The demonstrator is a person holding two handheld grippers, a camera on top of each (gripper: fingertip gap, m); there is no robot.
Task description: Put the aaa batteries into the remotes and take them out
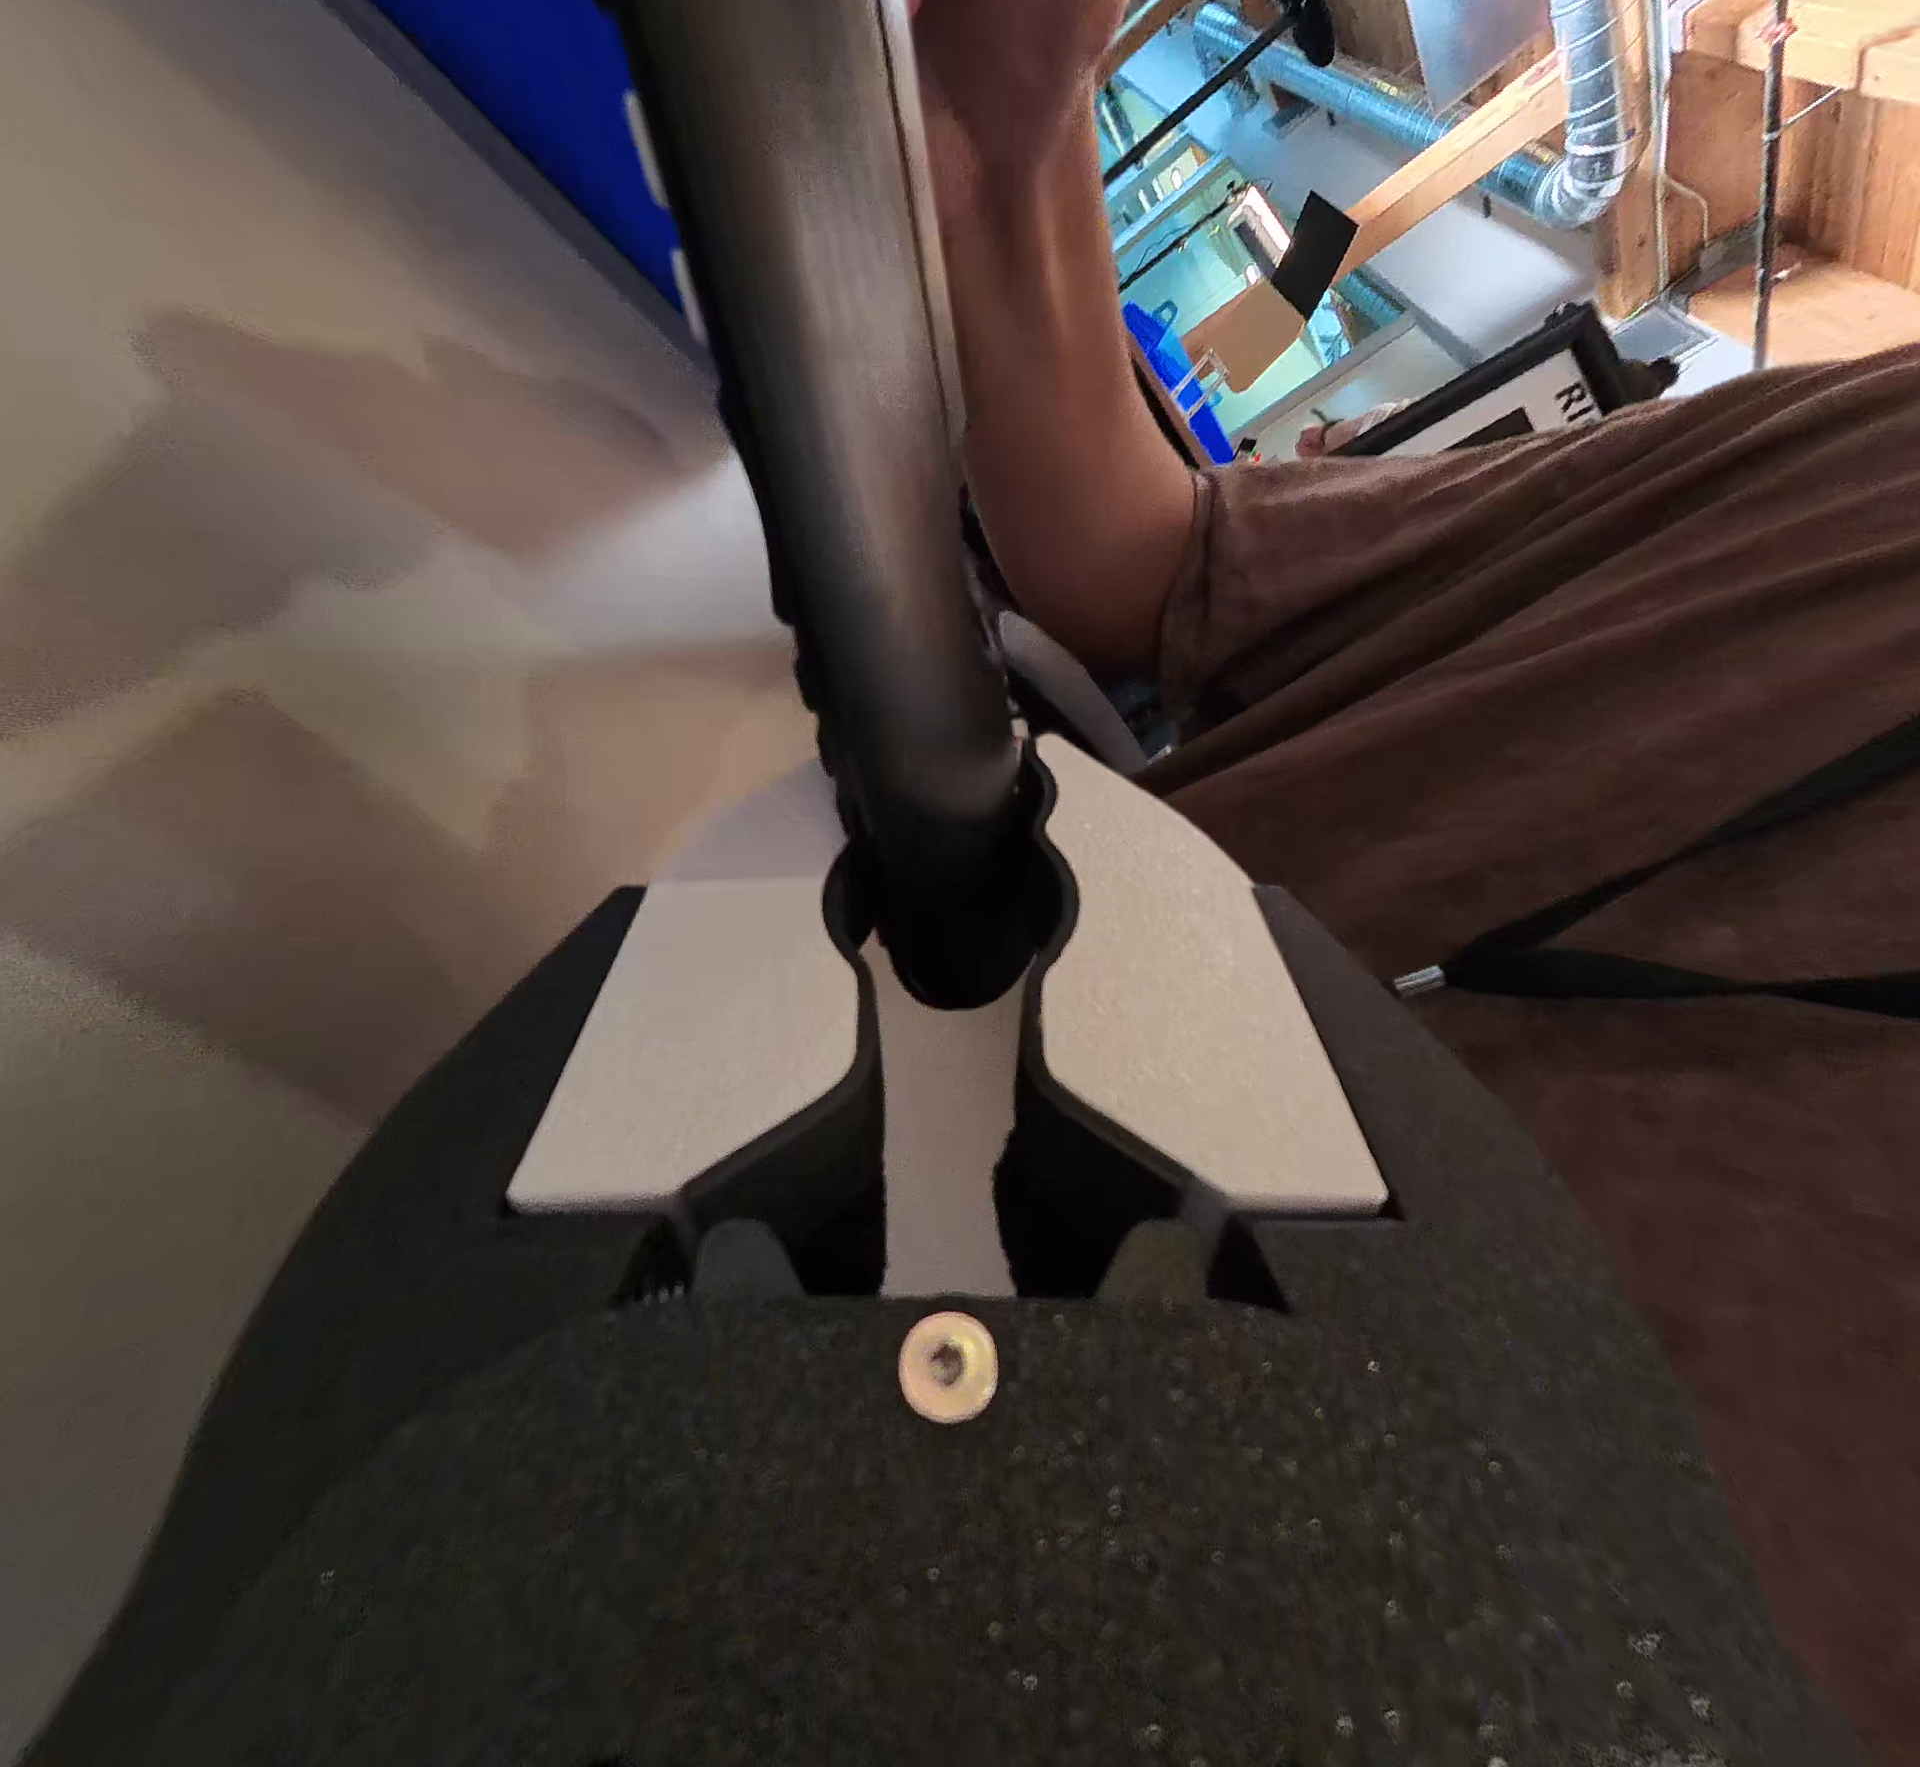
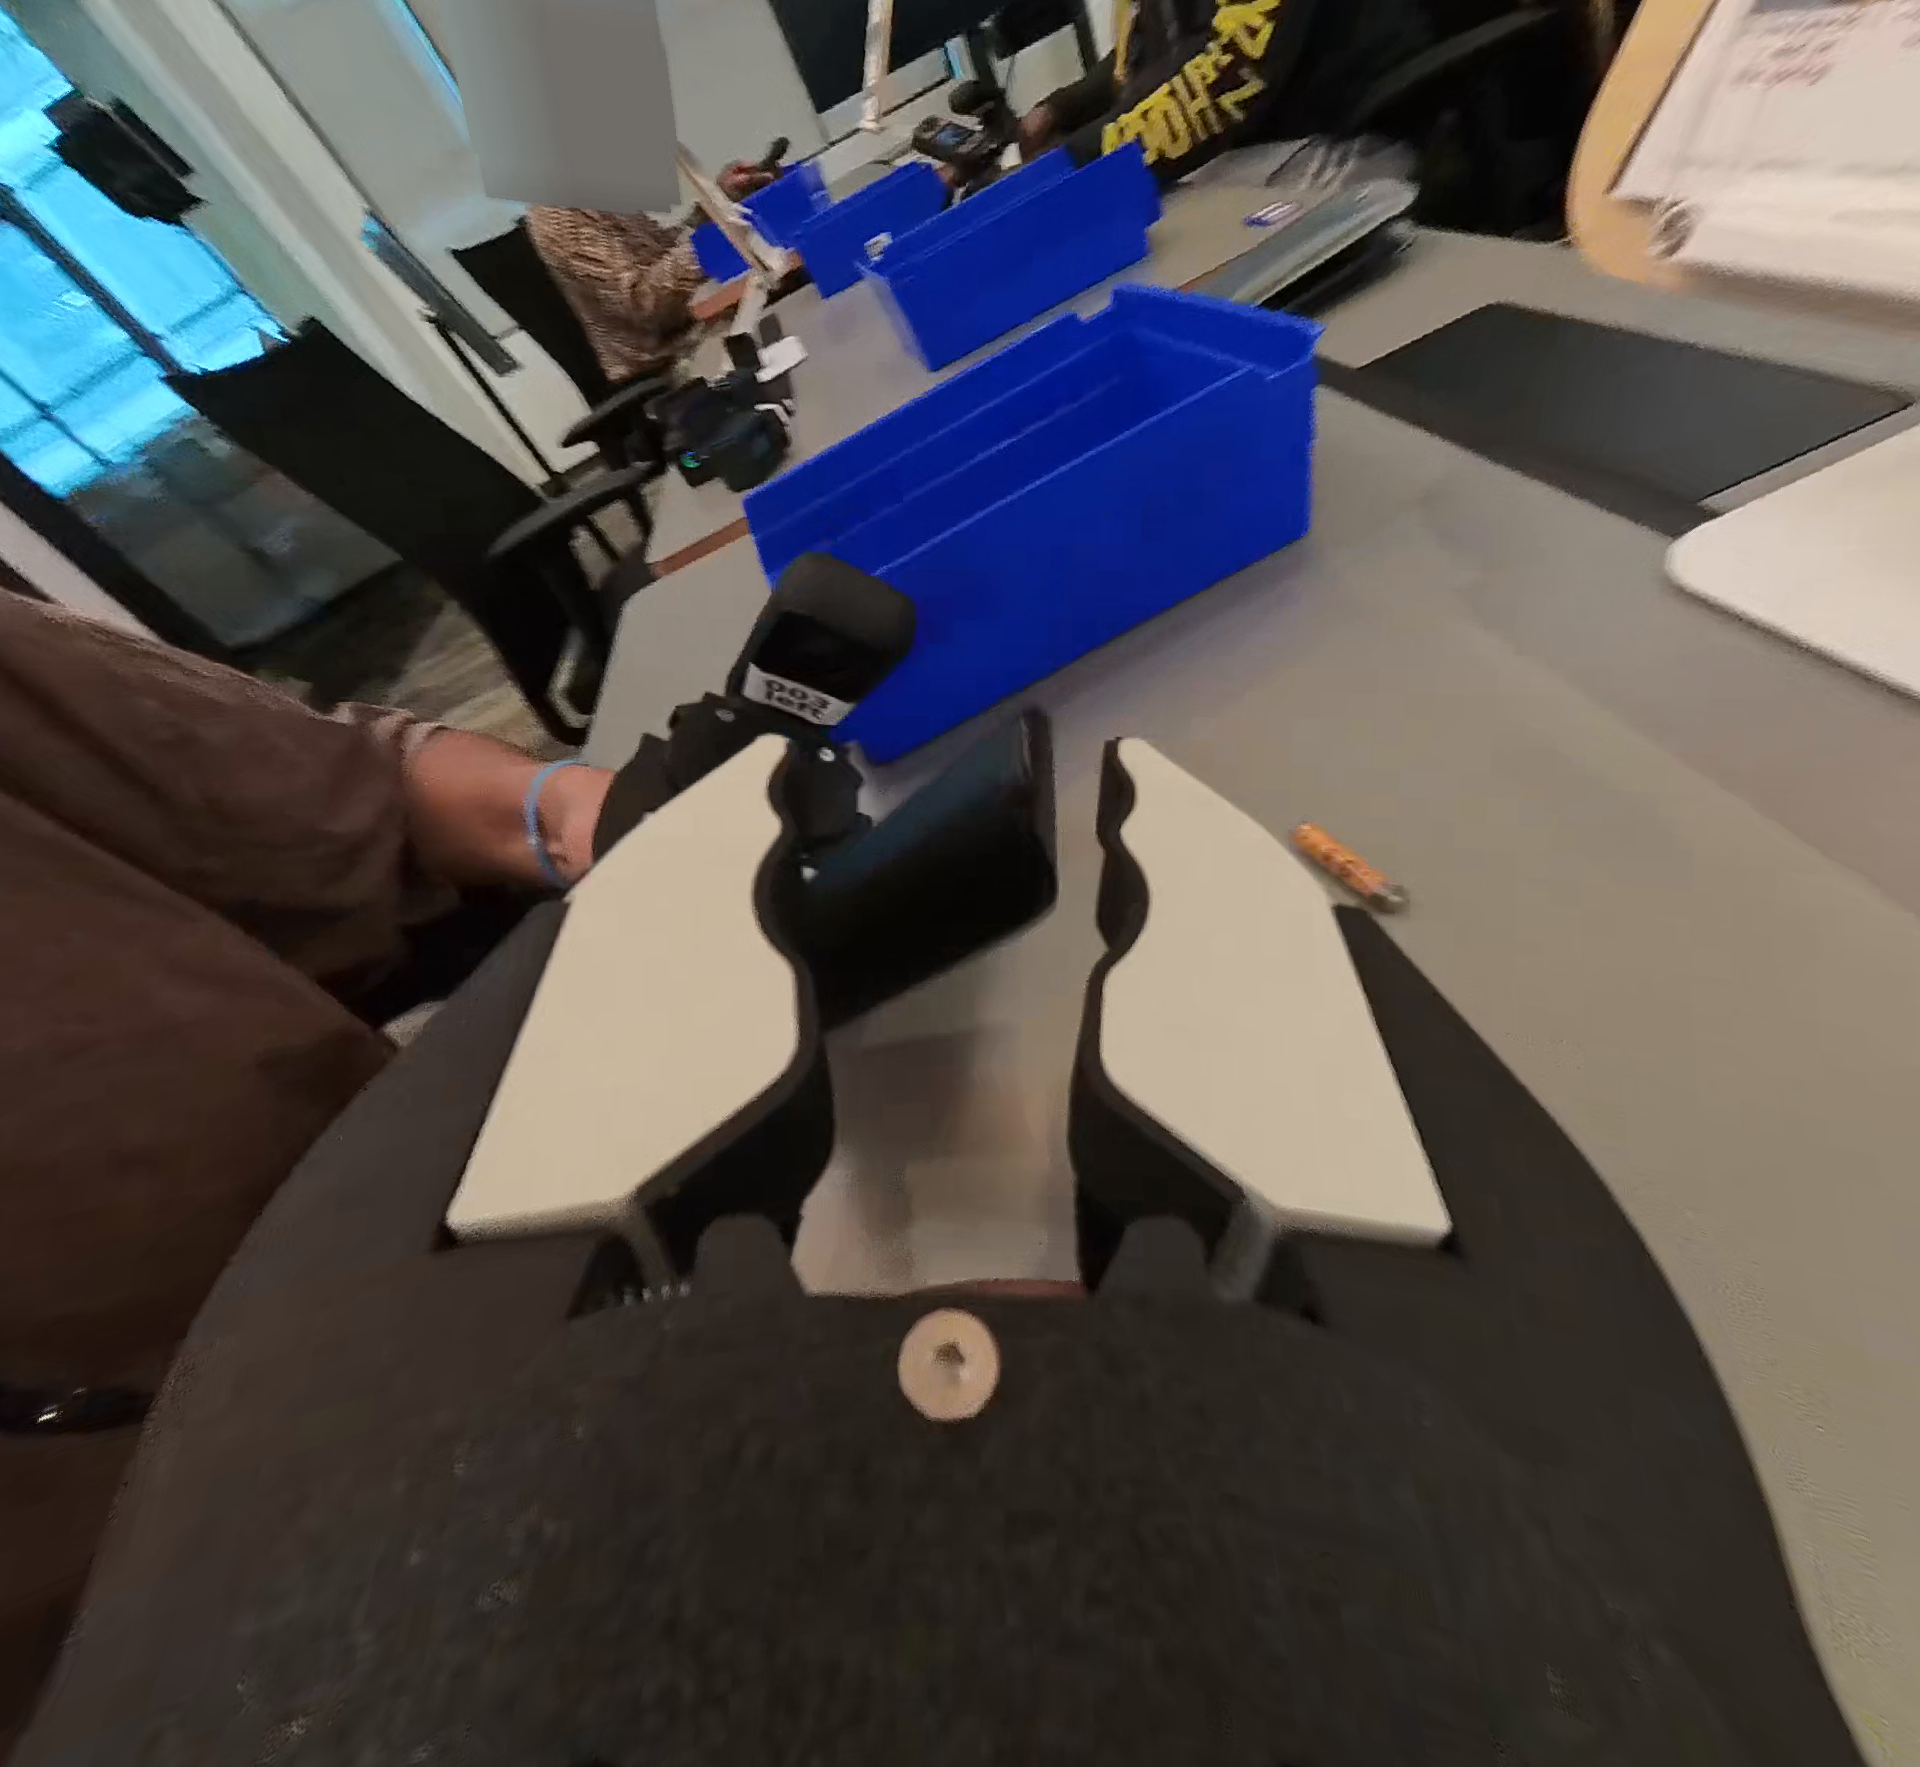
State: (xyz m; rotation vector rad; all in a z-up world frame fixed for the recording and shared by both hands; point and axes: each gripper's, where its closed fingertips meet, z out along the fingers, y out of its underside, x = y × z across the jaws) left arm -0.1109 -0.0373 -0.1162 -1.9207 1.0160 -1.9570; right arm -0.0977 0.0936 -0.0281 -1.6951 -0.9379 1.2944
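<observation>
Slippage is the risk: the left gripper (image 1: 951, 907) pinches only the tip of the dark remote (image 1: 810, 315), lifted and tilted, so a twist could lever it free. Rightward, the right gripper (image 2: 951, 896) stands wide and empty near the remote's other end. The blue bin (image 2: 1049, 522) behind shows nothing inside from here. A lone battery (image 2: 1345, 865) lies on the grey table (image 2: 1507, 782), free to roll.

Two grippers with white finger plates: left (image 1: 951, 896), right (image 2: 951, 886). One long dark remote (image 1: 821, 367). One orange AAA battery (image 2: 1348, 865). Four open blue plastic bins, nearest (image 2: 1049, 512).
</observation>
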